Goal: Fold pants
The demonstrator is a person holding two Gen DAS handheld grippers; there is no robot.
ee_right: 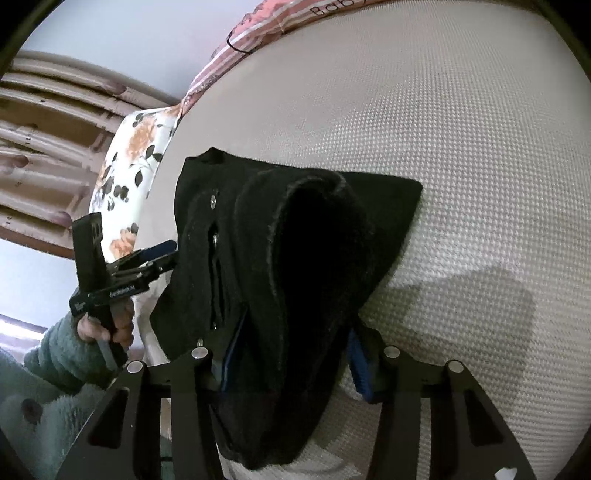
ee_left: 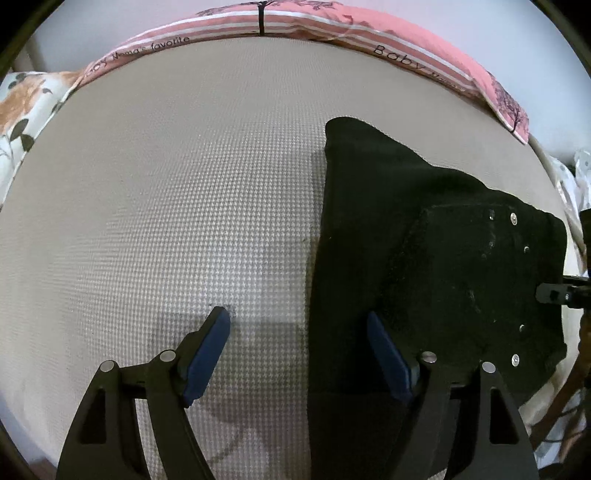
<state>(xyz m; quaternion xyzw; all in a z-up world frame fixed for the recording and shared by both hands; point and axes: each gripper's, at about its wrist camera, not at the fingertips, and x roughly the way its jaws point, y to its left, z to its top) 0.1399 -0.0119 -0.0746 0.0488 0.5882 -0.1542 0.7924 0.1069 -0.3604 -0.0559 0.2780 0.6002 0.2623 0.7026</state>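
Black pants [ee_left: 424,236] with small metal studs lie folded on a grey textured mattress [ee_left: 184,203]. My left gripper [ee_left: 299,325] is open; its left pad is over bare mattress and its right pad [ee_left: 384,350] is over the pants' left edge. In the right wrist view the pants [ee_right: 295,258] bulge up between the blue pads of my right gripper [ee_right: 291,354], whose jaws stand wide with cloth draped between them. My left gripper [ee_right: 162,254] shows there at the pants' far edge, held by a hand in a green fleece sleeve.
A pink striped blanket [ee_left: 332,29] runs along the mattress's far edge. A floral pillow [ee_left: 26,110] lies at the left corner and also shows in the right wrist view [ee_right: 129,166]. A wooden bed frame [ee_right: 44,147] stands beyond it.
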